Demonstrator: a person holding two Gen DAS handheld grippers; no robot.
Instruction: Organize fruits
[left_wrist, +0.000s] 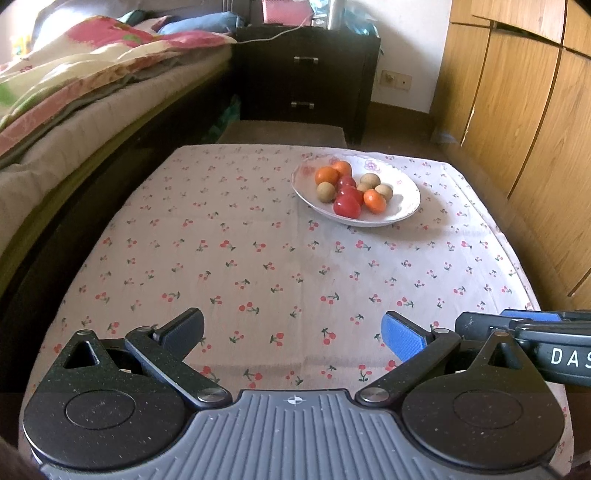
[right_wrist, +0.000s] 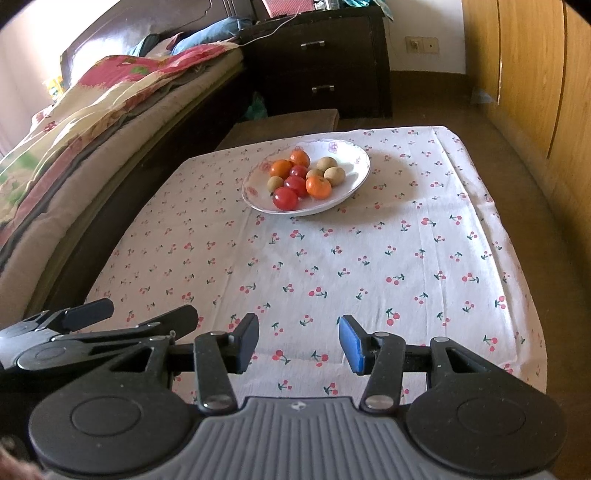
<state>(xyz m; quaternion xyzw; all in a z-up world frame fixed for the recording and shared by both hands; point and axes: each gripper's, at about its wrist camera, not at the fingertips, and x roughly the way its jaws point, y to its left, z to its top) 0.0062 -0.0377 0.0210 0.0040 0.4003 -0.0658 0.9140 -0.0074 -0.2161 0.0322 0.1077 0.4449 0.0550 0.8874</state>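
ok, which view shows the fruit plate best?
The right wrist view: the plate sits nearer the frame's centre and its whole rim and every fruit are clear. The left wrist view shows the plate too, whole, but pushed off to the right, with the fruits bunched more tightly.

The worktop (left_wrist: 258, 258) is covered with a white cloth printed with small red cherries. Along its left edge stands a bed (left_wrist: 74, 122) with a dark wooden frame, a beige mattress and a flowered quilt (left_wrist: 92, 55) in pink, cream and green. Beyond the far edge there is a dark nightstand (left_wrist: 306, 74) with two drawers and metal handles, and a white cable lies on its top. The wall (left_wrist: 406, 48) behind is white and carries a socket plate (left_wrist: 396, 80). On the right side a wardrobe (left_wrist: 517, 110) of light wood runs along a brown floor (right_wrist: 424, 92). Soft daylight fills the room.
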